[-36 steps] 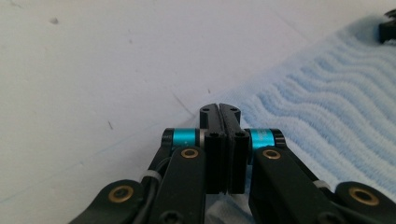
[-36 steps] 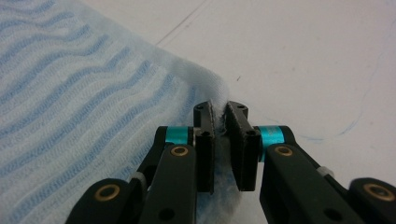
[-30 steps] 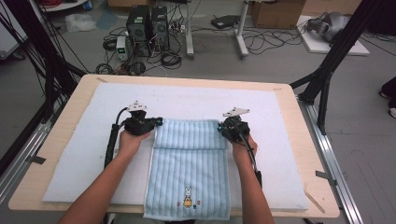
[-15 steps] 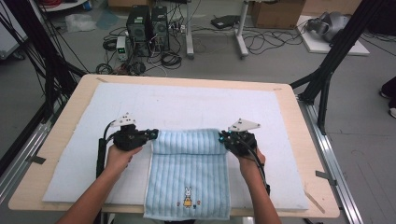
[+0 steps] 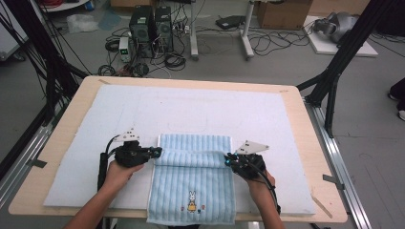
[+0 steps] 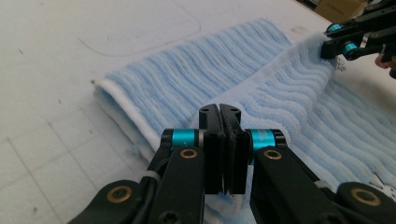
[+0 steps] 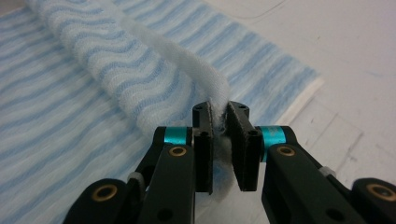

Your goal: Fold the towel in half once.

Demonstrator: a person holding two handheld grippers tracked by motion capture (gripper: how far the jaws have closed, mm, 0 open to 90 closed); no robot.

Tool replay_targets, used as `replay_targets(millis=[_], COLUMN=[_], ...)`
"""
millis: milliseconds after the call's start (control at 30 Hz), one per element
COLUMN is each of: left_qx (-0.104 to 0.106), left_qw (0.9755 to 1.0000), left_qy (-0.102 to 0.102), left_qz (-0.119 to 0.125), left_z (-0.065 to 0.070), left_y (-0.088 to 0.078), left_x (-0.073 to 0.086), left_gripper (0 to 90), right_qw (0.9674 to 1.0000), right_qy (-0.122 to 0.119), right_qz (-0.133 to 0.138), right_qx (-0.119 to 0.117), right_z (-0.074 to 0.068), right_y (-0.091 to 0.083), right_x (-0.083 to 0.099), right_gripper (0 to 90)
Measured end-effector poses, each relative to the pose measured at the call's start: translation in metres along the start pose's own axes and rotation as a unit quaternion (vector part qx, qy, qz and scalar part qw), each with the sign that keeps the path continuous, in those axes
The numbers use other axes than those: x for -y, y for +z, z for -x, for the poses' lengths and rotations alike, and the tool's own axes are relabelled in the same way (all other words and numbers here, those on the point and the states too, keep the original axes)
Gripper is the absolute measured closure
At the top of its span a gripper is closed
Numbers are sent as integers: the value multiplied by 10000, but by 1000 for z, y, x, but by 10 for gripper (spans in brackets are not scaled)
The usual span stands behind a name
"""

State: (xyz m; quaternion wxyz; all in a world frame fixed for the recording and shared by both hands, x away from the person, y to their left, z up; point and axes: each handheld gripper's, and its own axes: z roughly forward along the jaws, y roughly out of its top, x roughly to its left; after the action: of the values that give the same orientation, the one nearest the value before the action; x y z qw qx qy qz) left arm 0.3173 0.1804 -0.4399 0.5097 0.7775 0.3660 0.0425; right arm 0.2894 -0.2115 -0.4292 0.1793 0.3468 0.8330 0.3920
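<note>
A light blue striped towel (image 5: pixel 191 183) with a small rabbit motif (image 5: pixel 192 201) lies on the white mat, its near end at the table's front edge. Its far edge is doubled back toward the person as a raised roll between the two grippers. My left gripper (image 5: pixel 156 152) is shut on the left corner of that edge; in the left gripper view the jaws (image 6: pixel 219 110) stand pressed together over the towel (image 6: pixel 271 88). My right gripper (image 5: pixel 229 161) is shut on the right corner, with white hem pinched between its pads (image 7: pixel 219 111) and the towel (image 7: pixel 84 65) rolled beyond.
The white mat (image 5: pixel 200 109) covers most of the wooden table (image 5: pixel 67 129), with bare mat beyond the towel and on both sides. Black frame posts (image 5: pixel 334 71) stand at the table's corners. Computers and cables (image 5: pixel 153 28) sit on the floor behind.
Both grippers have come toward the person, drawing the towel's far edge back over the towel. The fold now lies nearer the front and the towel looks shorter.
</note>
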Motion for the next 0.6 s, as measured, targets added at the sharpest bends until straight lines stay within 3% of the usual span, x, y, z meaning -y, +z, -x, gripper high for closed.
replay_targets(millis=[200, 300, 367, 467, 533, 600], left_qx=[167, 173, 39, -192, -414, -621], left_qw=[9998, 9998, 9997, 9975, 9962, 9948], left_qy=[104, 9, -52, -407, -483, -609], left_qz=[-95, 12, 237, 553, 601, 524], left_z=[12, 14, 9, -6, -14, -25], left_y=[-7, -11, -15, -18, -16, -9], left_x=[9, 8, 3, -10, -15, -18], left_gripper=[866, 770, 642, 543, 534, 522], right_qw=[9997, 9995, 9994, 9976, 9969, 9971], right_qy=[-80, -73, 22, 344, 447, 521], right_qz=[-43, -36, 53, 491, 625, 533], right_qx=[-215, -292, -328, -336, -159, 116], right_z=[-12, -16, -16, -7, -1, 10], right_y=[-12, -18, -24, -35, -38, -33], right_x=[14, 19, 21, 18, 11, 3], right_gripper=[805, 761, 693, 639, 637, 644])
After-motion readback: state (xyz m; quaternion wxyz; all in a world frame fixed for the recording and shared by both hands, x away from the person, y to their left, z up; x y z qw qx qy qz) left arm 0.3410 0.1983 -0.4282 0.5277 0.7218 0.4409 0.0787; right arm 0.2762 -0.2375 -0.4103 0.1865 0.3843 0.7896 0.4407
